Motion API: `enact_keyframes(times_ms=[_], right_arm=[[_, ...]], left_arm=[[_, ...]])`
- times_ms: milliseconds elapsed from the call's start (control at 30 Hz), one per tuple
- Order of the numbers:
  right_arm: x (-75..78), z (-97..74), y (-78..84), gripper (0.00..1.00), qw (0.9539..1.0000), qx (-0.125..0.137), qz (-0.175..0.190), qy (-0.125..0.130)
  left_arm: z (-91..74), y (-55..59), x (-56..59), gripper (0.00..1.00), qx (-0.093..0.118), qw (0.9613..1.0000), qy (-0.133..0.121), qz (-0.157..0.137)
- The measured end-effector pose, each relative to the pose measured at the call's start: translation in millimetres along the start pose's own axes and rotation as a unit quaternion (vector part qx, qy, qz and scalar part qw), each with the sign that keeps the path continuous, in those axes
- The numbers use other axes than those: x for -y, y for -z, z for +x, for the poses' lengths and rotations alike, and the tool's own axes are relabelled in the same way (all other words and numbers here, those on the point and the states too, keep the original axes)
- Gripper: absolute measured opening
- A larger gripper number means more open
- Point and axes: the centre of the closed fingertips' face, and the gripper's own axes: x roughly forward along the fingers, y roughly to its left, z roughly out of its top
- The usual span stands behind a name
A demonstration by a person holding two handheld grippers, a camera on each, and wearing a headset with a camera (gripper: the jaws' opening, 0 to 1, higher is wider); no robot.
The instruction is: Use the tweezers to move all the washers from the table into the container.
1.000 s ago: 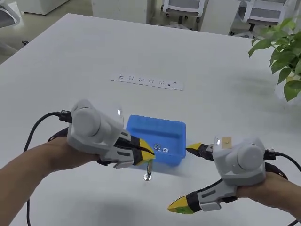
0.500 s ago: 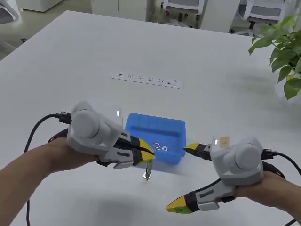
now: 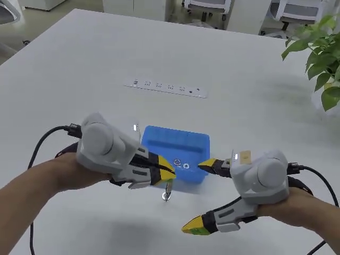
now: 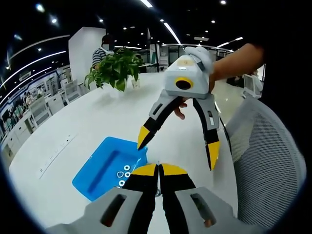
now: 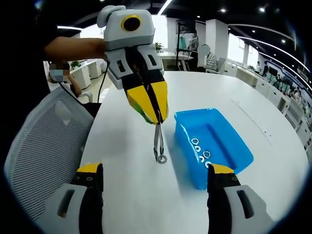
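Working from the blue container: its open top is free from above and from the far side. There I see bare tabletop running out to the power strip, a low bar well beyond the far wall.

The near side is crowded. The left gripper sits at the near-left corner, jaws pinched on the tweezers. These hang just in front of the near wall with a washer at their tips. The right gripper, jaws spread wide, has one tip just beside the near-right corner. Between the two grippers I have only a narrow lane.

A plant stands far to the container's right, and a mesh chair back rises on my side of the table.
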Motion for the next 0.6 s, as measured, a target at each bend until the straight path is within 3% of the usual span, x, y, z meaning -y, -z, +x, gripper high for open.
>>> enact_keyframes(times_ms=[167,300,433,600], right_arm=[[1.9,7.5,-4.2,0.82,0.9996,-0.002,-0.027,-0.012],[3.7,14.5,-9.2,0.63,0.9970,-0.009,-0.073,-0.026],[5.9,23.3,-12.2,0.44,0.9948,-0.017,-0.093,-0.037],[6.6,33.8,-13.1,0.29,0.9911,-0.032,-0.119,-0.051]], left_arm=[[-1.4,0.9,-0.6,0.05,0.001,1.0000,0.000,-0.005],[-2.1,1.3,-0.3,0.05,0.000,1.0000,0.001,-0.005],[-1.9,1.3,0.0,0.05,-0.001,1.0000,0.003,-0.003],[-1.7,1.3,0.0,0.05,-0.002,1.0000,0.005,-0.002]])
